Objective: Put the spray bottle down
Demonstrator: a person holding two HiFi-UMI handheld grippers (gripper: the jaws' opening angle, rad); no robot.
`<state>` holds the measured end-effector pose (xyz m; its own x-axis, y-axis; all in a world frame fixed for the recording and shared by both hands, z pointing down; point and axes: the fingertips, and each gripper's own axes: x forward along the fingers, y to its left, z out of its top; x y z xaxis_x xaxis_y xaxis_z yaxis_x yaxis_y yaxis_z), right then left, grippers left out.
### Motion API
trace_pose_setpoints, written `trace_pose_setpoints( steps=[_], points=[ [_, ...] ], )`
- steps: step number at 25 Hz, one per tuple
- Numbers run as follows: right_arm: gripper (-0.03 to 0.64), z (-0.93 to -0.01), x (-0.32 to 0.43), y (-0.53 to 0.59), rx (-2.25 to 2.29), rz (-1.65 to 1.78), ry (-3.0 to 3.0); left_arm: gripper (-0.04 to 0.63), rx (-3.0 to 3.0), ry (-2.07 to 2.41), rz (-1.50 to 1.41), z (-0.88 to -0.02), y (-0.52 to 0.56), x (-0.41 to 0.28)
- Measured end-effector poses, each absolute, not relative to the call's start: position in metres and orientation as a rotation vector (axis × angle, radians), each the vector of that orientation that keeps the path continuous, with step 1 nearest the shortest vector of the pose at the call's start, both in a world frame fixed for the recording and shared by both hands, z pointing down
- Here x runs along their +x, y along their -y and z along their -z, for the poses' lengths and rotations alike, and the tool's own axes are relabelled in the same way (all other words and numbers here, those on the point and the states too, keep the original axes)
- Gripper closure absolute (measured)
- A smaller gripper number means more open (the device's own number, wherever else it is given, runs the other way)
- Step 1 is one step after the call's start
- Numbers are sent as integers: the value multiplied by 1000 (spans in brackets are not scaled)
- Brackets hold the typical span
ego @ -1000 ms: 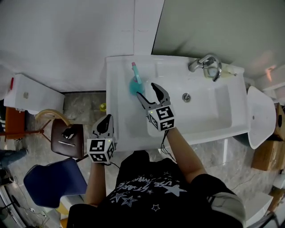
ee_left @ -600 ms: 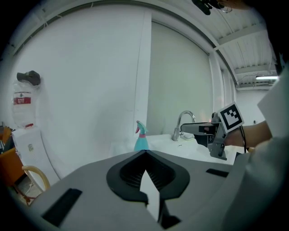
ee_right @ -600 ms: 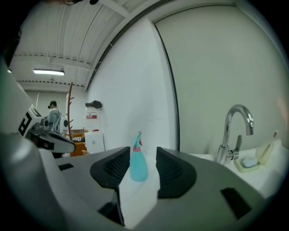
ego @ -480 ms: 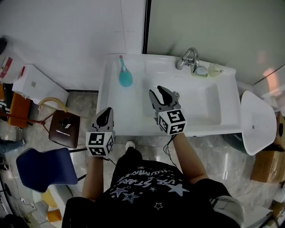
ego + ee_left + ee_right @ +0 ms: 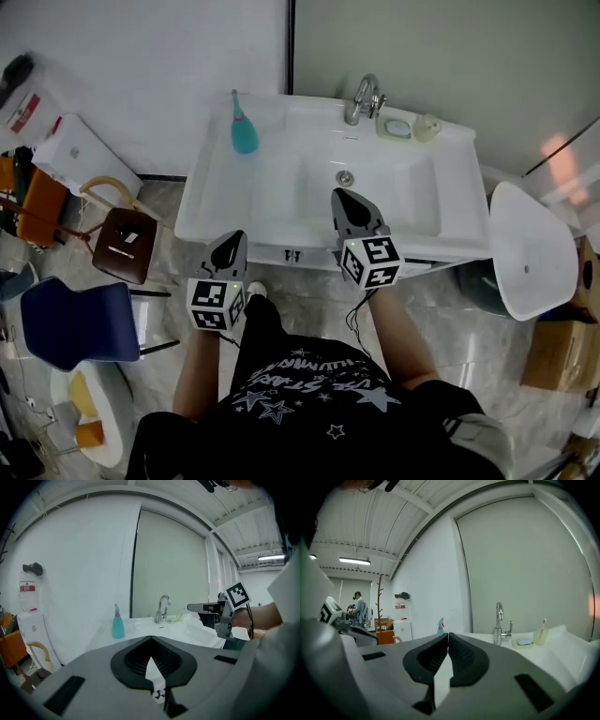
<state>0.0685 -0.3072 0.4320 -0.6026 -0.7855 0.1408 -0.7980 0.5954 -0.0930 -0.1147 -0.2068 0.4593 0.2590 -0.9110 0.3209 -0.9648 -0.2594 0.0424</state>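
Left hand-held gripper (image 5: 232, 246) and right hand-held gripper (image 5: 341, 197), head view: both closed, empty, at the near edge of the counter (image 5: 208, 202); spray bottle (image 5: 244, 131) well apart on its far-left corner. Left gripper view: jaws together; spray bottle (image 5: 117, 623) upright, long axis vertical, nozzle topmost. Right gripper view: jaws together; spray bottle (image 5: 440, 626) upright beyond.

left claw (image 5: 234, 240): jaws together, empty | right claw (image 5: 343, 197): jaws together, empty | both pointing ahead
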Motion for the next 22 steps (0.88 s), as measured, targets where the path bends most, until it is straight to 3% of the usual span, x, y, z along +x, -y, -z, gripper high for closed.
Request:
trace_pose_setpoints(
  steps=[10, 22],
  points=[
    [604, -453, 150, 226, 1459, -293, 2639, 580, 2269, 1697, -432, -479, 107, -50],
    [605, -461, 160, 112, 1545, -295, 2533, 580, 2307, 1611, -410, -489, -1, -47]
  ],
)
